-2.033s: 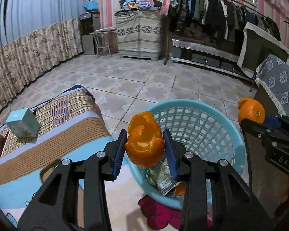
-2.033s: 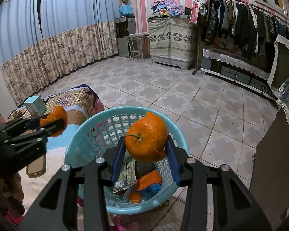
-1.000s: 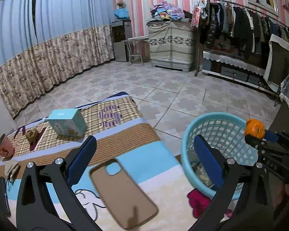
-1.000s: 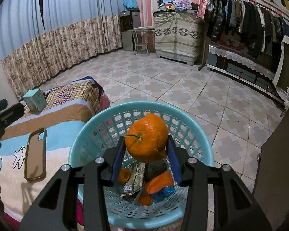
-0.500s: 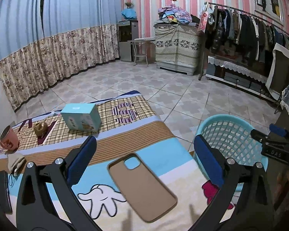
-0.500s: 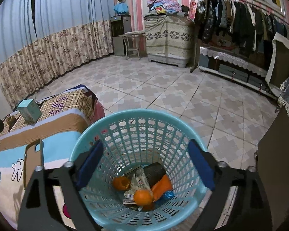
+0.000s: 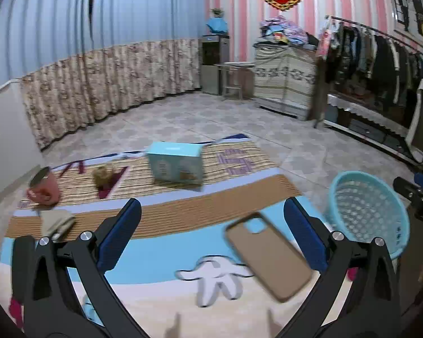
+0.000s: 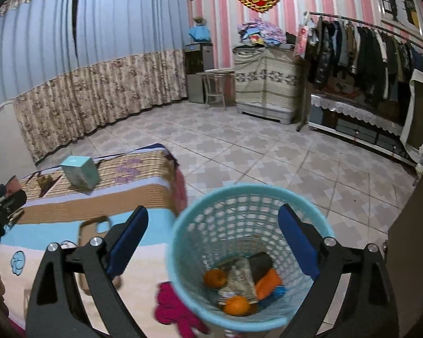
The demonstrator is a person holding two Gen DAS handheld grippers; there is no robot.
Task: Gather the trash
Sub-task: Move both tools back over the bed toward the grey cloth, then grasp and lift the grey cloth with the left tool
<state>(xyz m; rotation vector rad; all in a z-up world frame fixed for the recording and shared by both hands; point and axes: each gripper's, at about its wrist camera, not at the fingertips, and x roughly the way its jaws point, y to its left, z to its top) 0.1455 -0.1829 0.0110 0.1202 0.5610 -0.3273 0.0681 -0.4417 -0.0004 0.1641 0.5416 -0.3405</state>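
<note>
Right wrist view: right tool [image 8: 213,236] angled down over basket [image 8: 183,222], spread, nothing pinched. Left tool [image 7: 211,235] spread, angled down beside basket, over bed [image 7: 166,214].

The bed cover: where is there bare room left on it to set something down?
Free: the brown stripe between the blue box and the phone case, and the pale near part left of the case. Crowded: the far left, around the pink cup, small ornament and folded cloth.

Turquoise basket [image 8: 183,233]: plastic lattice, slightly glossy. Phone case [image 7: 268,256]: smooth, matt tan. Blanket [image 7: 160,248]: soft printed cloth. Box [image 7: 177,166]: smooth cardboard. Floor tiles [image 8: 268,157]: faint sheen.
</note>
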